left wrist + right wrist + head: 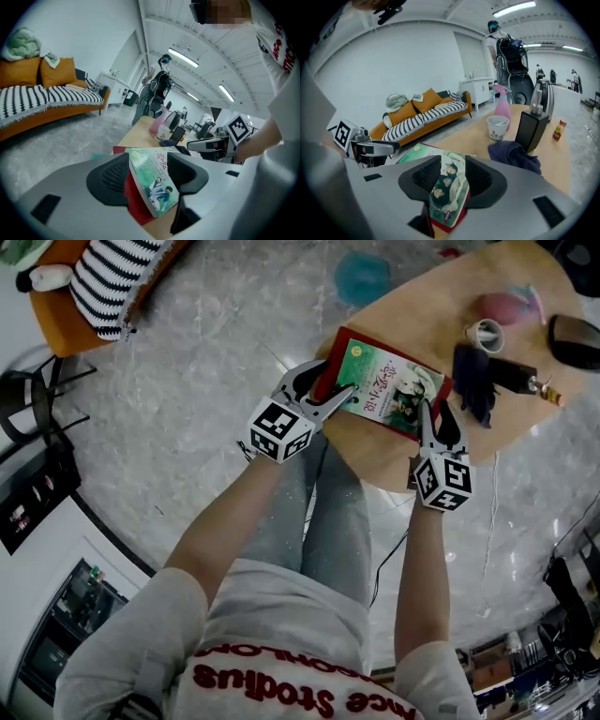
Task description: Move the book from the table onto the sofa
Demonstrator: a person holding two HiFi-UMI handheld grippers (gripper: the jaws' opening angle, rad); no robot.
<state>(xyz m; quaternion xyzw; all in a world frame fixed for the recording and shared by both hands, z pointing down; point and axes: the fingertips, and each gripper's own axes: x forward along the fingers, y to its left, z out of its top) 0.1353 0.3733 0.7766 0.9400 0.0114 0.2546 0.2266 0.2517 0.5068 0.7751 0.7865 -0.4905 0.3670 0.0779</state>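
Task item: thin paperback book [384, 385] with a green illustrated cover and red backing. It lies flat on the round light-wood table [441, 315], at the tabletop's 7 o'clock edge.

Head view only: the whole book outline, with the left gripper [336, 379] at its 9 o'clock corner and the right gripper [434, 409] at its 5 o'clock corner.

Gripper views only: the orange sofa [47, 98] with striped throw seen along its length, well apart from the table, plus a white paper cup [498, 127] and dark blue cloth [513, 154].

Left gripper: jaws spread wide, book corner between, not clamped. Right gripper: jaws partly apart, straddling the book edge, released.
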